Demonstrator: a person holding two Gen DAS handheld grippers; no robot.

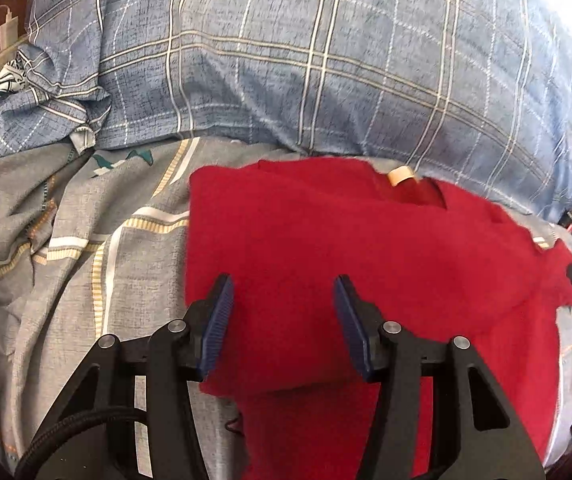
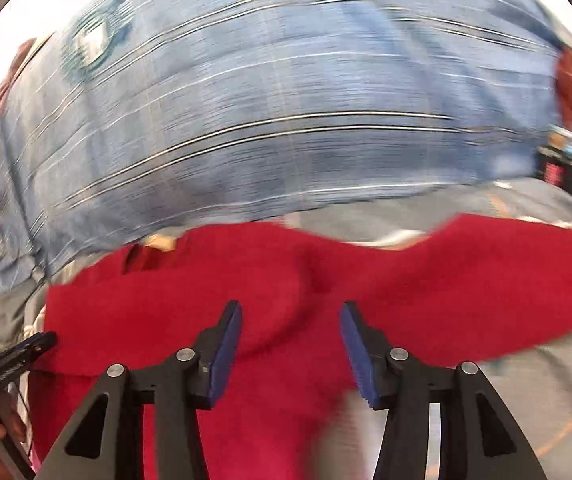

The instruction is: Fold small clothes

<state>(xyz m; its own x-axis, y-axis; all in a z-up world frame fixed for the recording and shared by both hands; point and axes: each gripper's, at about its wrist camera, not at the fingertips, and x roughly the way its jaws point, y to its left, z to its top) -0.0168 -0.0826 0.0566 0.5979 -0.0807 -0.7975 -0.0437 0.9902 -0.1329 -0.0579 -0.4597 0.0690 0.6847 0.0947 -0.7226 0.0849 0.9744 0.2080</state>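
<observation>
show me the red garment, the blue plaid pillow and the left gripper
red knit garment [image 1: 325, 240], left wrist view, middle of its folded body
blue plaid pillow [image 1: 286, 60], left wrist view, centre of its cover
left gripper [image 1: 284, 284], left wrist view, midway between its open fingertips

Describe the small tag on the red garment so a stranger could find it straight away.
Start at the big blue plaid pillow across the far side of the bed. Just below its near edge lies the red garment, spread on the grey sheet. At the garment's far edge, in the neckline, sits the small cream tag, the only pale spot on the red.
</observation>
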